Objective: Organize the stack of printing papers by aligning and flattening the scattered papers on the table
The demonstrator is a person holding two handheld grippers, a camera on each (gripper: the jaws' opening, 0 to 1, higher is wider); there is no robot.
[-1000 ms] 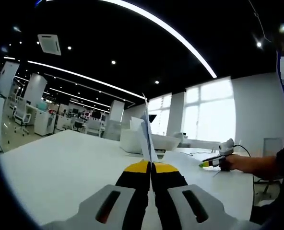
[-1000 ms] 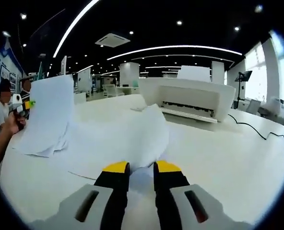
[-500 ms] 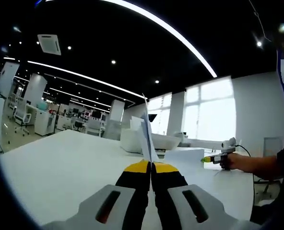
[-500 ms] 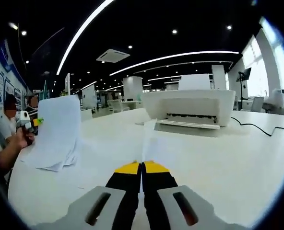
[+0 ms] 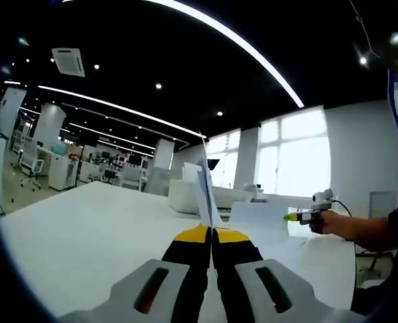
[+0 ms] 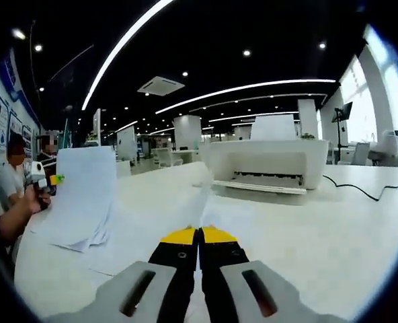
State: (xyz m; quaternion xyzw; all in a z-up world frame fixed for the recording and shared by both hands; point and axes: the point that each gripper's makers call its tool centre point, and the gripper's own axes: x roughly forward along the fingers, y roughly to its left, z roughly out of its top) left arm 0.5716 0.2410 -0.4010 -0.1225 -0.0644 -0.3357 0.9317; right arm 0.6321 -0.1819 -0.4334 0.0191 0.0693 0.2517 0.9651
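Note:
In the left gripper view my left gripper (image 5: 212, 232) is shut on a bundle of white paper sheets (image 5: 204, 185), held upright and seen edge-on. The right gripper view shows that bundle (image 6: 85, 198) standing on the table with its lower edges fanned, and the left gripper (image 6: 41, 180) at its far side. My right gripper (image 6: 199, 234) is shut on one white sheet (image 6: 204, 202), seen edge-on and raised off the table. From the left gripper view the right gripper (image 5: 294, 217) holds this sheet (image 5: 256, 219) above the tabletop.
A white printer (image 6: 266, 165) stands on the white table (image 6: 333, 229) straight ahead in the right gripper view, with a black cable (image 6: 364, 192) trailing to its right. A person's hand and forearm (image 5: 347, 227) hold the right gripper. Office desks lie far behind.
My right gripper, open around the sheet a second ago, has shut on it and lifted it off the table. The left gripper and its bundle have stayed put.

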